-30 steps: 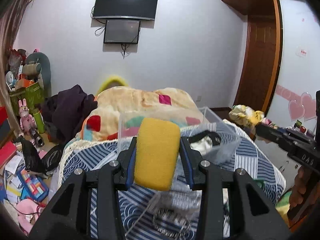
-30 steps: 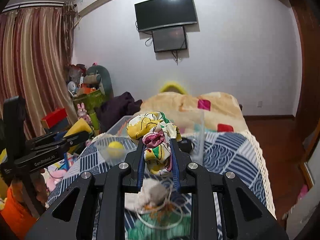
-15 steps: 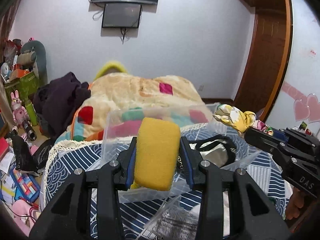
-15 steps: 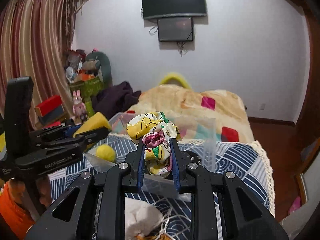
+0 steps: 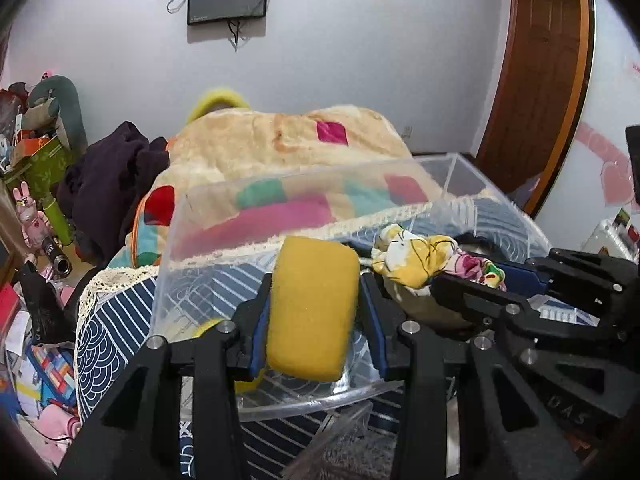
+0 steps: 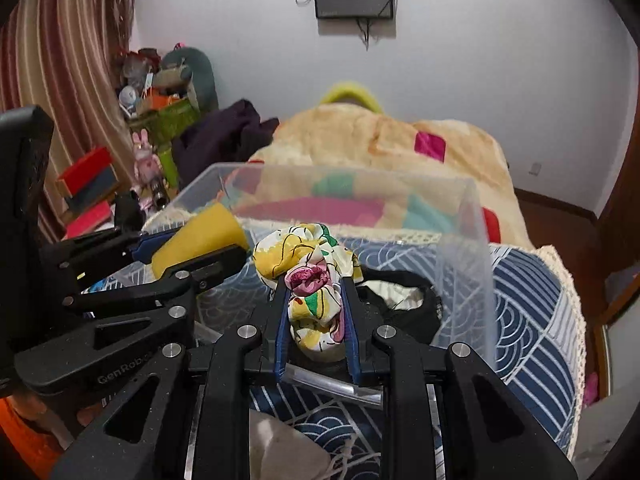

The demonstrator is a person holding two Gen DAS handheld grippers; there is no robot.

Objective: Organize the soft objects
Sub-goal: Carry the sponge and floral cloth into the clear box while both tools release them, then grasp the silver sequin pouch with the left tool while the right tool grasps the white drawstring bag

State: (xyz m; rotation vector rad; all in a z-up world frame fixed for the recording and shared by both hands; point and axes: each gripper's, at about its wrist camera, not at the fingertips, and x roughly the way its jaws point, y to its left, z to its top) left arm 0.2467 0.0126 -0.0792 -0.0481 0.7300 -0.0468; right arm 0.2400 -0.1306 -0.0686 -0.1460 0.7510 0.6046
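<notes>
My left gripper (image 5: pixel 314 304) is shut on a yellow sponge (image 5: pixel 312 308) and holds it over the near left part of a clear plastic bin (image 5: pixel 304 184). My right gripper (image 6: pixel 316 300) is shut on a crumpled floral cloth (image 6: pixel 308 256) and holds it over the bin's (image 6: pixel 472 248) near side. The sponge also shows in the right wrist view (image 6: pixel 196 240), and the cloth in the left wrist view (image 5: pixel 424 256). A black and cream fabric item (image 6: pixel 404 300) lies inside the bin. A yellow ball (image 5: pixel 208 326) sits in the bin, mostly hidden behind my left gripper.
The bin stands on a blue patterned bedspread (image 6: pixel 532 304). A beige quilt (image 5: pixel 280 140) is heaped behind it. A dark garment (image 5: pixel 108 176) and a cluttered floor with toys (image 5: pixel 36 216) lie to the left. A white cloth with cords (image 6: pixel 280 448) lies before the bin.
Both grippers have moved forward and down over the bin, closer together, each still holding its item. The bin now looms larger in both views.
</notes>
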